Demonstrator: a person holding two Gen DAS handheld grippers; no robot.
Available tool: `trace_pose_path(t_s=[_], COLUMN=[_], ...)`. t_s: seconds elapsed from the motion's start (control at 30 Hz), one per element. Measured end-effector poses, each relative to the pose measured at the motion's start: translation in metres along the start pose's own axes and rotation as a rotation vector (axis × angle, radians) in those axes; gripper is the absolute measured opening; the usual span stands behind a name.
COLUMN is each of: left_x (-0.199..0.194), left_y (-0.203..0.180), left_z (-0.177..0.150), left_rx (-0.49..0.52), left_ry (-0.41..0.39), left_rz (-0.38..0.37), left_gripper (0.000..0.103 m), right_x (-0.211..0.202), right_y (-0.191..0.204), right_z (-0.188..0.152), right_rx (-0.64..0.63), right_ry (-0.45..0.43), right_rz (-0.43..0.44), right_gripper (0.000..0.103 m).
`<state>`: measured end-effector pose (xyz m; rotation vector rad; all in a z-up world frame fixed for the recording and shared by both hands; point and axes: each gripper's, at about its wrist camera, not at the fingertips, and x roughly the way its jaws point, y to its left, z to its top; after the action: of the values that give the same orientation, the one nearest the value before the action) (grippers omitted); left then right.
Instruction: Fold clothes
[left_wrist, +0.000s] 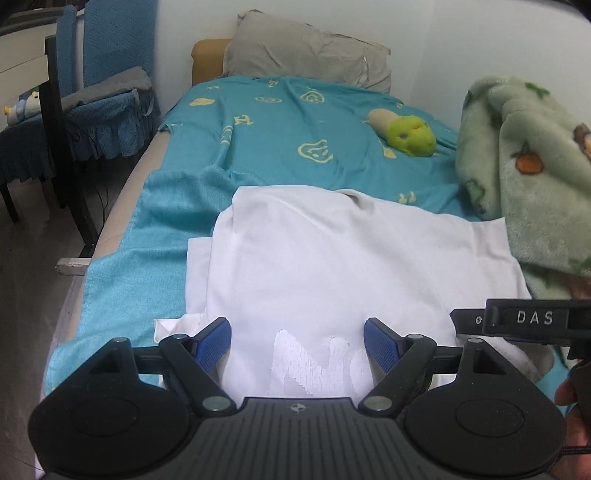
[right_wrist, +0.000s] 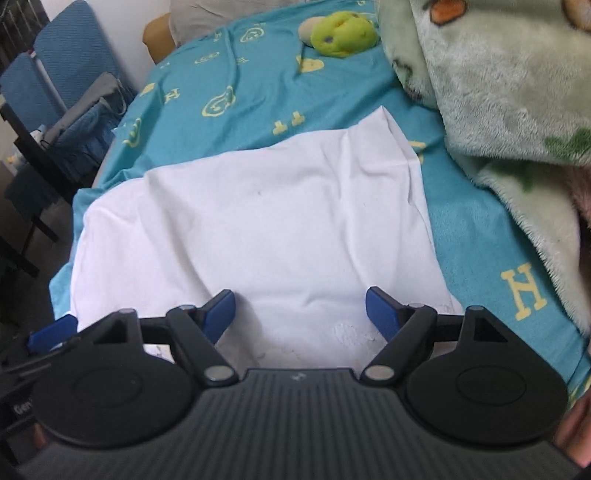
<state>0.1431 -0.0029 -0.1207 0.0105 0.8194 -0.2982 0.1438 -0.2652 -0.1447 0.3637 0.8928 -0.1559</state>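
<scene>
We see a white garment (left_wrist: 332, 258) spread flat on the near half of a bed, lying on a teal bedsheet (left_wrist: 280, 125) printed with yellow smiley shapes and letters; a plainer teal towel (left_wrist: 147, 236) lies under its left side and runs down the left edge of the mattress. In the left wrist view the garment has its left part folded in, so a second white layer shows along the left border, and a patch of raised white stitching sits at its near edge. Our left gripper (left_wrist: 297, 339) hangs just above that near edge with its blue-padded fingers (left_wrist: 214, 341) spread wide and nothing between them. Our right gripper (right_wrist: 300, 308) is likewise wide open over the near edge of the same garment (right_wrist: 258, 221), toward its right side, holding nothing; we cannot tell whether either pair of fingertips touches the cloth. In the left view the right gripper's black body, lettered DAS, pokes in from the right. On the far side of the bedsheet (right_wrist: 221, 74) lies a green plush toy (left_wrist: 410, 134), well apart from the garment. A fluffy pale green blanket (left_wrist: 528, 166) is heaped along the right, its lower edge overlapping the garment's right corner. A grey pillow (left_wrist: 306, 51) leans at the far head of the bed, and chairs with blue covers (left_wrist: 110, 74) stand to the left.
</scene>
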Motion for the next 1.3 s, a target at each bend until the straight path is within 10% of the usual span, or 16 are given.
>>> trace_pose_path(t_s=[0.27, 0.47, 0.8, 1.13, 1.3], left_x=[-0.024, -0.049, 0.014, 0.015, 0.03], left_y=[0.007, 0.029, 0.065, 0.069, 0.074], left_z=[-0.005, -0.023, -0.042, -0.04, -0.049], left_rx=[-0.103, -0.358, -0.817, -0.875, -0.933], left_ry=[0.025, 0.093, 0.192, 0.064, 0.118], left_rz=[-0.029, -0.206, -0.32, -0.429, -0.404], left_gripper=[0.082, 0.084, 0.084, 0.083, 0.059], right_x=[0.009, 0.008, 0.007, 0.007, -0.008], right_y=[-0.002, -0.005, -0.01, -0.011, -0.022], right_z=[-0.005, -0.003, -0.001, -0.002, 0.001], right_rx=[0.004, 0.036, 0.08, 0.099, 0.198], right_ry=[0.037, 0.04, 0.038, 0.033, 0.012], right_rz=[-0.01, 0.004, 0.016, 0.013, 0.043], right_gripper=[0.081, 0.081, 0.08, 0.079, 0.079])
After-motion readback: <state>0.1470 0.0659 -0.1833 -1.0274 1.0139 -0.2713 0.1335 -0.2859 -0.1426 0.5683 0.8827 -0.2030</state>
